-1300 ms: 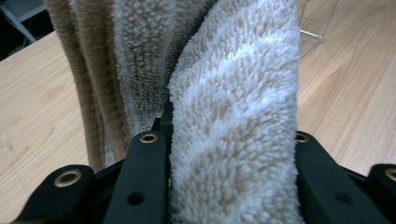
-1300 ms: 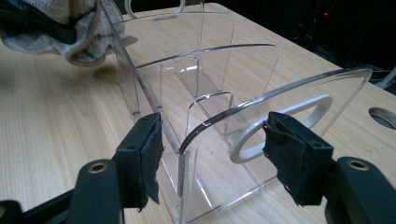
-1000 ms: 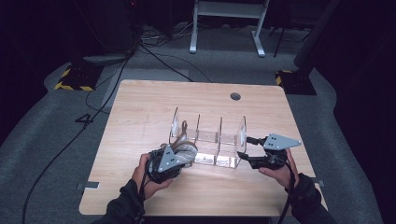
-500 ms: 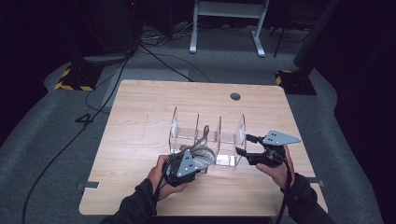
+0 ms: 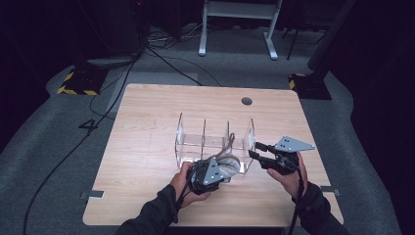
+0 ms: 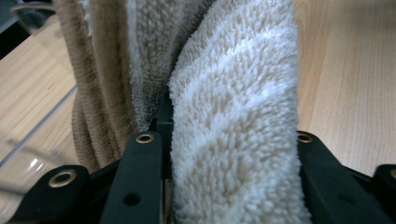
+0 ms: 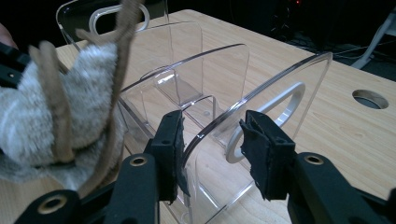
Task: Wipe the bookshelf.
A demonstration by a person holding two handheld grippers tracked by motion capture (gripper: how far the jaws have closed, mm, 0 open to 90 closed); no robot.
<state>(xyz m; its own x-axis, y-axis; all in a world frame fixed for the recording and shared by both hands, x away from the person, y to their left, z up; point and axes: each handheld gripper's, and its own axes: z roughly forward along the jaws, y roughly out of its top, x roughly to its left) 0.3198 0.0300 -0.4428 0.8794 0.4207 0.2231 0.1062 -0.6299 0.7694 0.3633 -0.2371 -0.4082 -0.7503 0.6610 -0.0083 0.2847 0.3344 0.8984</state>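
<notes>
A clear acrylic organiser (image 5: 215, 142) stands on the wooden bench (image 5: 147, 147), split by upright dividers into open compartments; the compartments seen in the right gripper view hold nothing, though whether the front one is occupied cannot be told; its end panels have rounded tops and handle cut-outs. A fluffy towel (image 5: 226, 166), cream-white with tan-brown bands and edging, sits bunched at the organiser's front right part, a brown strip rising against a divider; whether it lies in or just before the organiser cannot be told. The left gripper (image 5: 208, 172) has its jaws clamped on a thick fold of the towel, pile bulging between them in the left gripper view (image 6: 233, 140). The right gripper (image 5: 259, 152) has its jaws apart, straddling the organiser's right end panel (image 7: 219, 126) without pressing it. Compared with half a second ago, the left gripper and towel have shifted slightly rightward along the organiser's front; the right gripper has stayed at the end panel.
</notes>
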